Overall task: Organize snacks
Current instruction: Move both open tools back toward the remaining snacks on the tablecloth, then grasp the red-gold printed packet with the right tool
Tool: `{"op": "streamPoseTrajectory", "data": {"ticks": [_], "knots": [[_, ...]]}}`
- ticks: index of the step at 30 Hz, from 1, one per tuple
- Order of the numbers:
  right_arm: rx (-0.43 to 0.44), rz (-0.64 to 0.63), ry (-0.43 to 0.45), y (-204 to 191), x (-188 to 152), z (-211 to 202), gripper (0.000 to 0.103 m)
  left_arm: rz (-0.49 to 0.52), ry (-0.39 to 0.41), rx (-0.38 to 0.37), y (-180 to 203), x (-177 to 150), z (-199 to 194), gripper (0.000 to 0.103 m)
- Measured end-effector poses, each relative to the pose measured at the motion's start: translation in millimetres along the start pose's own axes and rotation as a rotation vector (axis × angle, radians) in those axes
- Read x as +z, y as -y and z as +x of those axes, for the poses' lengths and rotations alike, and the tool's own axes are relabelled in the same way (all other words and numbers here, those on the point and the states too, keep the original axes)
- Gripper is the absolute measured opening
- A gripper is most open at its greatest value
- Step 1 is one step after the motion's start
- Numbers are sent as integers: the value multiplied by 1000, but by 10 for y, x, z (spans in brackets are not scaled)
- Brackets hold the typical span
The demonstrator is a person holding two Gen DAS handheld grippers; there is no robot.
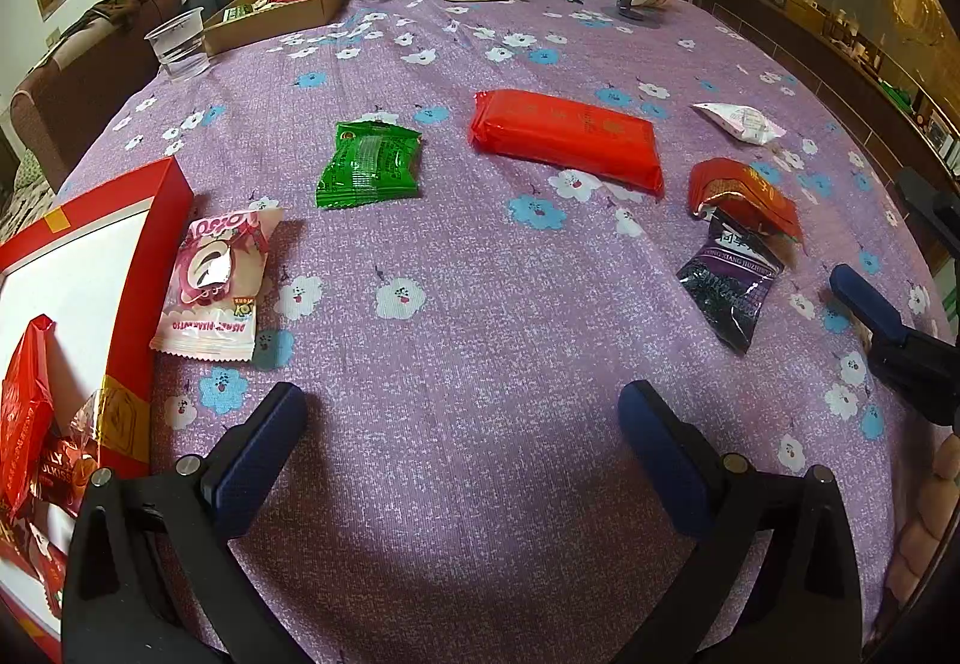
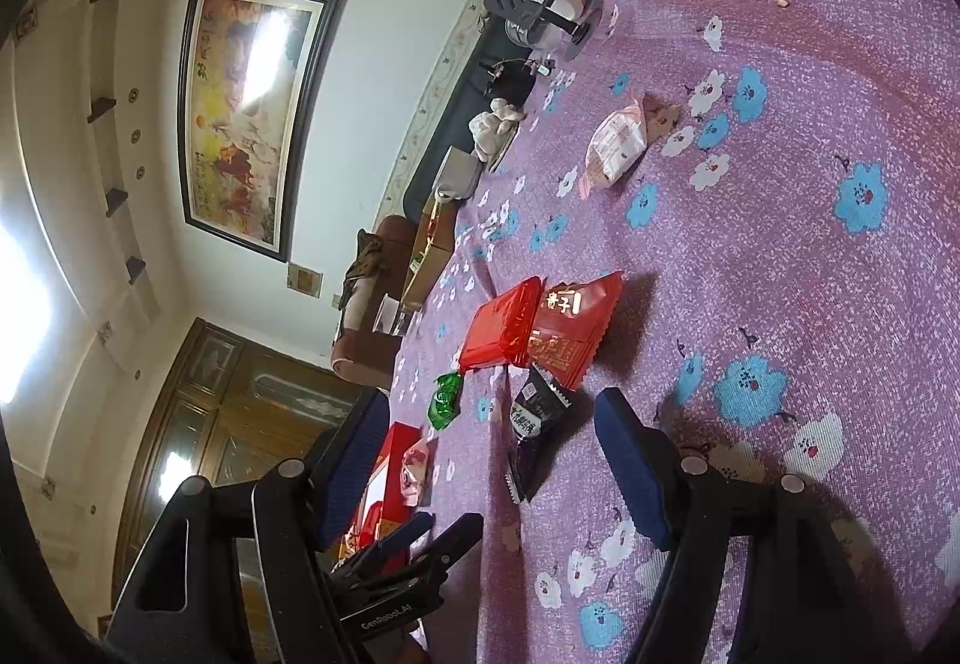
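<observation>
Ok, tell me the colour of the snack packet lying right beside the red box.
Pink and white packet, beside the red box; clearest in the left wrist view.

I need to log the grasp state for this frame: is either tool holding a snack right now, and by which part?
Nothing is held. The left tool stands wide open over bare tablecloth, and the right tool is open too, with the dark purple packet lying on the cloth ahead, ungripped.

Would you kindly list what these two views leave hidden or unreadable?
- Red gift box, left wrist view: cut off by the frame's left edge, so its full contents are unseen.
- Dark purple packet, left wrist view: top tucked under the small red packet.
- Cardboard tray, left wrist view: contents too distant.
</observation>
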State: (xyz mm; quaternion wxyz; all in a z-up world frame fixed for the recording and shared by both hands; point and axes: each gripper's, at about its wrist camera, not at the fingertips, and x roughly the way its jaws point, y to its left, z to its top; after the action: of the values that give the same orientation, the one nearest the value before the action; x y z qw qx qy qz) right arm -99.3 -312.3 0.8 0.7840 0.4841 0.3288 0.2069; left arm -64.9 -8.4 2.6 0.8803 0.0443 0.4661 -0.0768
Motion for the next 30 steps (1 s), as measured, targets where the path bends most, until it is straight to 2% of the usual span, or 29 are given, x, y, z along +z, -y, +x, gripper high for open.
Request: {"op": "streamPoseTrajectory", "data": {"ticks": [5, 8, 13, 14, 15, 16, 18, 19, 21, 24, 27, 28, 30], "knots": [[-17, -10, -1, -23, -4, 16, 73, 5, 0, -9, 6, 17, 11, 103], [-49, -33, -8, -62, -8, 55, 73, 26, 7, -41, 11, -2, -11, 103], [-207, -87, -53, -224, -39, 220, 75, 2, 58, -188, -152, -34, -131, 103], [-195, -84, -43, -266, -33, 208, 75, -13, 90, -206, -214, -43, -189, 103], [-182, -95, -28, -335, -23, 184, 75, -37, 140, -196, -299, -46, -277, 103], [-221, -154, -9, -489, -1, 163, 75, -46, 169, -183, -335, -34, -326, 103], [-392, -296, -1, -732, 40, 222, 75, -35, 211, -163, -403, 30, -429, 103], [-511, -388, -18, -846, 78, 326, 75, -16, 209, -149, -426, 72, -462, 103], [-615, -457, -81, -888, 154, 517, 75, 7, 195, -99, -476, 131, -513, 103], [-660, -571, -128, -876, 202, 765, 72, 21, 194, -12, -633, 149, -631, 103], [-682, -694, -196, -849, 128, 1019, 71, -23, 175, 78, -875, 130, -651, 103], [-704, -721, -232, -811, 101, 1121, 67, -43, 170, 87, -936, 112, -652, 103], [-765, -755, -248, -706, 80, 1261, 65, -100, 155, 78, -1011, 107, -643, 103]]}}
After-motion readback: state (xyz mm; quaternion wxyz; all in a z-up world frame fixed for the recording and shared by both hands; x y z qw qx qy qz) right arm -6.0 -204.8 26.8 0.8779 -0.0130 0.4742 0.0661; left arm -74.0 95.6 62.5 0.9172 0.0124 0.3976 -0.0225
